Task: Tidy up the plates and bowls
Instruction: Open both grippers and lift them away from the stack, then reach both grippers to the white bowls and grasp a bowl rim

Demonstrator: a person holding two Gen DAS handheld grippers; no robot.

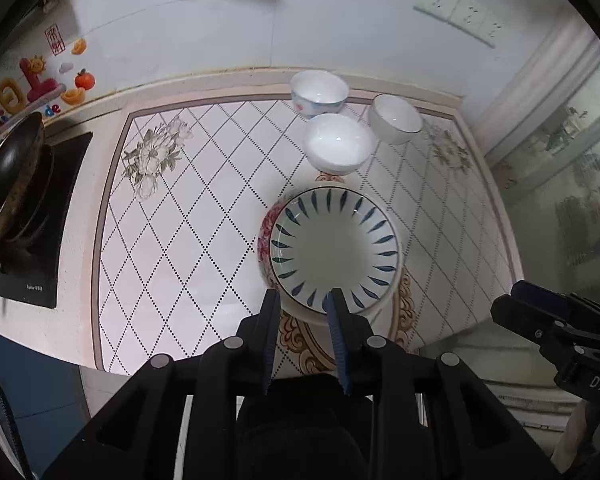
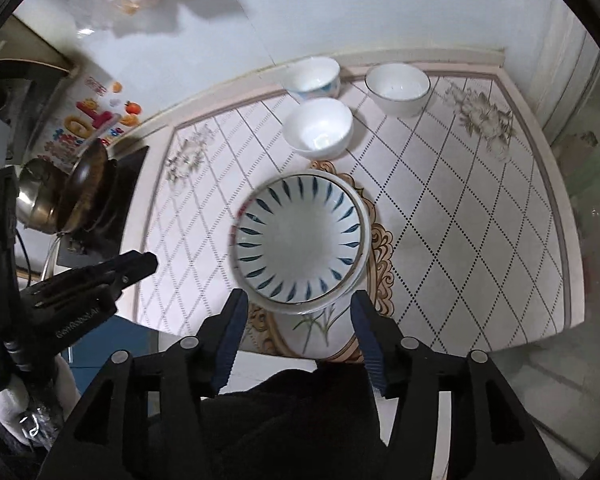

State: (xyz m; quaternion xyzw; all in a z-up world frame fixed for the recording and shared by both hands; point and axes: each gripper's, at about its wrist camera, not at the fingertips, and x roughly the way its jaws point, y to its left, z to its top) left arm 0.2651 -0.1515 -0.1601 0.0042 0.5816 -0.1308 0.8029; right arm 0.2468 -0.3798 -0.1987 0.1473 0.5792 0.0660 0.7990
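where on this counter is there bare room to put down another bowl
The widest bare patch is the diamond-pattern mat between the cooktop and the blue-leaf plate stack. A narrower strip lies right of the stack toward the counter's right edge. The back is crowded: three white bowls cluster there, close together, just behind the stack.

Three small white bowls (image 1: 337, 148), one blue-leaf bowl (image 1: 334, 248) on one floral plate (image 1: 265, 236), one wok (image 1: 14, 176).
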